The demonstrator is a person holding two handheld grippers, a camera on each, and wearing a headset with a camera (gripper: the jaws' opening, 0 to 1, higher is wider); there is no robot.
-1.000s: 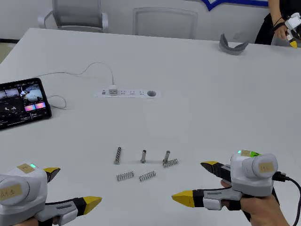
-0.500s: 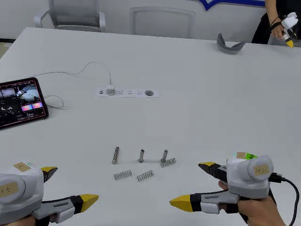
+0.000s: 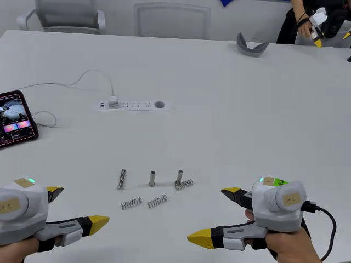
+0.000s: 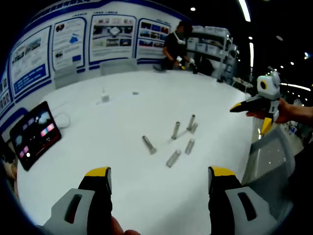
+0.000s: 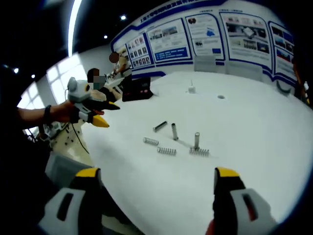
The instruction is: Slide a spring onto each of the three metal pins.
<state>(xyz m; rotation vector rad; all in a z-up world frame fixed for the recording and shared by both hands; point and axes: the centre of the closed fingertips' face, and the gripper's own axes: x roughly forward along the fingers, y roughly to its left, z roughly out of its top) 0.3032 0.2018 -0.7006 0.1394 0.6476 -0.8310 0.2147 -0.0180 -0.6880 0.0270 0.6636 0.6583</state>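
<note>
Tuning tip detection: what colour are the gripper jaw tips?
Yellow; right gripper, head view shows it best.

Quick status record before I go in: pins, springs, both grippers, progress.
pins: three short metal pins in a row on the white table; the left one lies on its side, the middle and right ones stand upright
springs: three small coil springs lie loose on the table; one rests by the right pin's base
left gripper: open, holding nothing, nearer the person than the pins
right gripper: open, holding nothing, nearer the person than the pins
progress: no spring on any pin yet
</note>
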